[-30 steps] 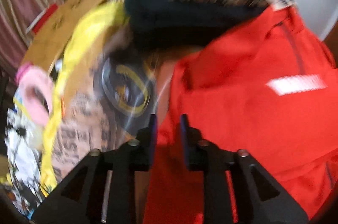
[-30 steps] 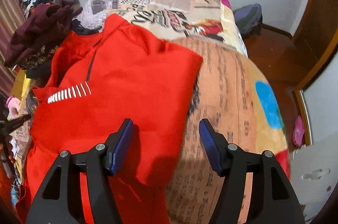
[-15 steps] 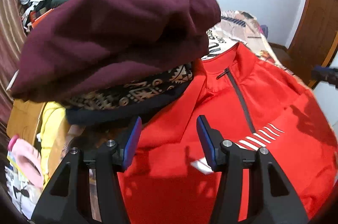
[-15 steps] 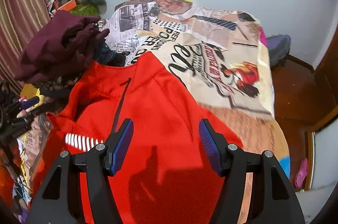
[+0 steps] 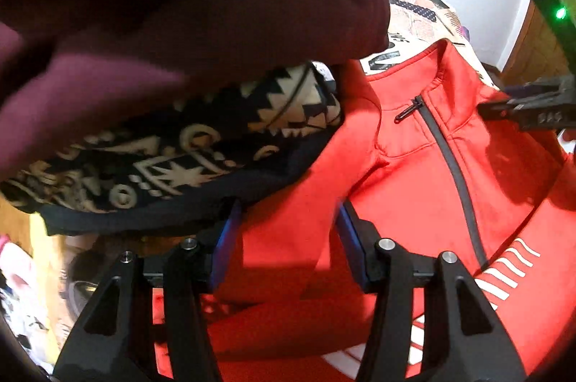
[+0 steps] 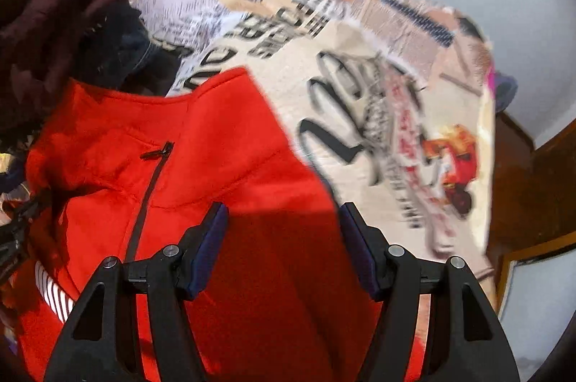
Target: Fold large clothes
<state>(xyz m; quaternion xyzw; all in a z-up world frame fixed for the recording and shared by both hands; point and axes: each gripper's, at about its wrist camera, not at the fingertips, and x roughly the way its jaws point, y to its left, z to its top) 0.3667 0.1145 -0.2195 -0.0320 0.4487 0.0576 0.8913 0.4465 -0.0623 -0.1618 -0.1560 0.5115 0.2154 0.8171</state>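
A red zip-neck jacket (image 5: pixel 406 187) with white chest stripes lies on the bed, collar toward the wall; it also shows in the right wrist view (image 6: pixel 223 173). My left gripper (image 5: pixel 284 238) is open, low over the jacket's left shoulder beside the clothes pile. My right gripper (image 6: pixel 282 241) is open and empty, low over the jacket's right shoulder near its edge. The right gripper also shows at the right edge of the left wrist view (image 5: pixel 532 108).
A pile of clothes crowds the left: a maroon garment (image 5: pixel 187 7) on top of a black-and-cream patterned one (image 5: pixel 187 151); the maroon garment also shows in the right view (image 6: pixel 46 29). The newspaper-print bedspread (image 6: pixel 360 65) extends to the wall. A wooden door (image 6: pixel 532 187) stands right.
The left gripper has opened and both have moved up the jacket to its shoulders, close to the collar. The jacket lies flatter than a second ago.
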